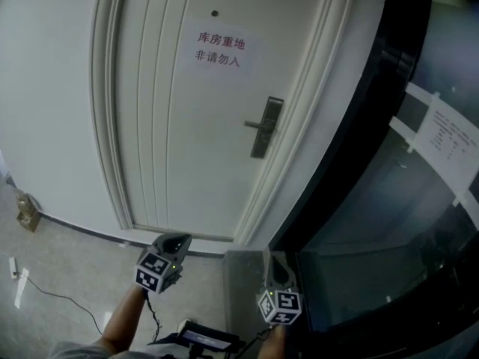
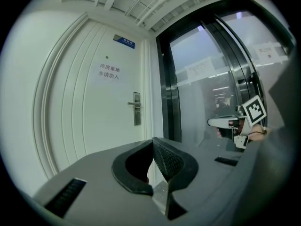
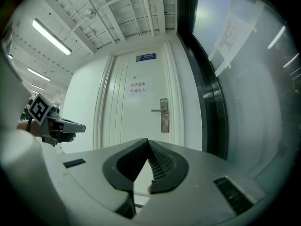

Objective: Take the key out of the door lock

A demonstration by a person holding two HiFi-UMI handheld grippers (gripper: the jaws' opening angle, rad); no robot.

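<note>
A white door (image 1: 187, 126) stands shut ahead, with a metal lock plate (image 1: 266, 126) and a lever handle (image 1: 254, 125) at its right side. I cannot make out a key at this distance. The lock plate (image 2: 136, 108) lies far off in the left gripper view, and the same lock plate (image 3: 164, 115) shows in the right gripper view. My left gripper (image 1: 174, 243) and right gripper (image 1: 277, 264) hang side by side, well short of the door. The left gripper (image 2: 153, 142) has its jaws together and holds nothing. The right gripper (image 3: 148, 142) is likewise shut and empty.
A paper sign (image 1: 219, 51) with red print is stuck on the door. A dark-framed glass wall (image 1: 389, 200) with taped sheets runs along the right. A small box (image 1: 28, 212) and a cable (image 1: 60, 298) lie on the floor at left.
</note>
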